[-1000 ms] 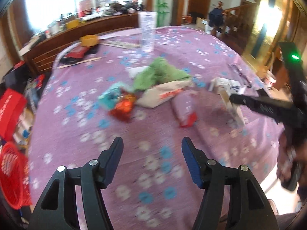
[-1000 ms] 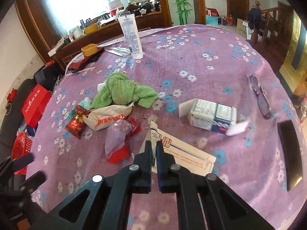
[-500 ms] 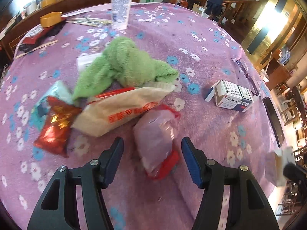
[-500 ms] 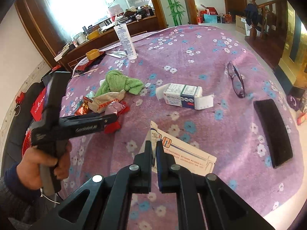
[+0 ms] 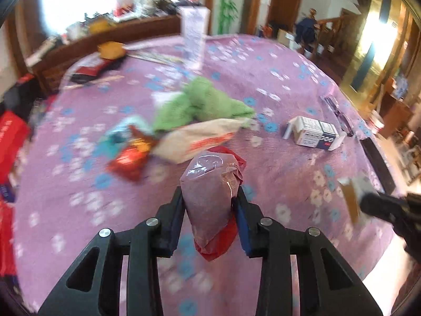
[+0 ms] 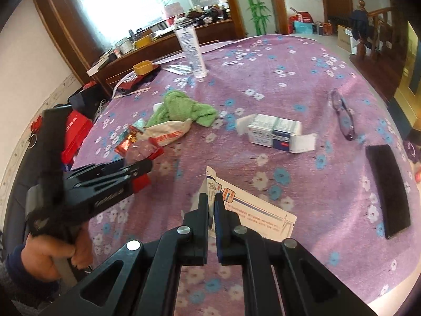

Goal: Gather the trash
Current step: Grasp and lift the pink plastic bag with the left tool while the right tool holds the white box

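Observation:
My left gripper (image 5: 209, 205) is shut on a pink and red plastic wrapper (image 5: 213, 184) and holds it above the purple flowered tablecloth (image 5: 276, 87); it shows in the right wrist view (image 6: 143, 167) with the wrapper (image 6: 143, 151). My right gripper (image 6: 211, 202) is shut on a white paper envelope (image 6: 252, 213), seen in the left wrist view (image 5: 351, 200). On the cloth lie a cream snack bag (image 5: 200, 139), a red foil wrapper (image 5: 129, 158), a teal wrapper (image 5: 118, 134) and a white carton (image 6: 273, 133).
A green towel (image 6: 181, 108), a white tube (image 6: 190, 51), glasses (image 6: 343, 115), a black case (image 6: 388, 189) and a yellow dish (image 6: 143, 67) are on the table. Red baskets and bags (image 5: 10, 142) stand on the floor at the left.
My left gripper has closed on the pink and red wrapper and lifted it off the cloth. My right gripper still holds the envelope, a little nearer the left one.

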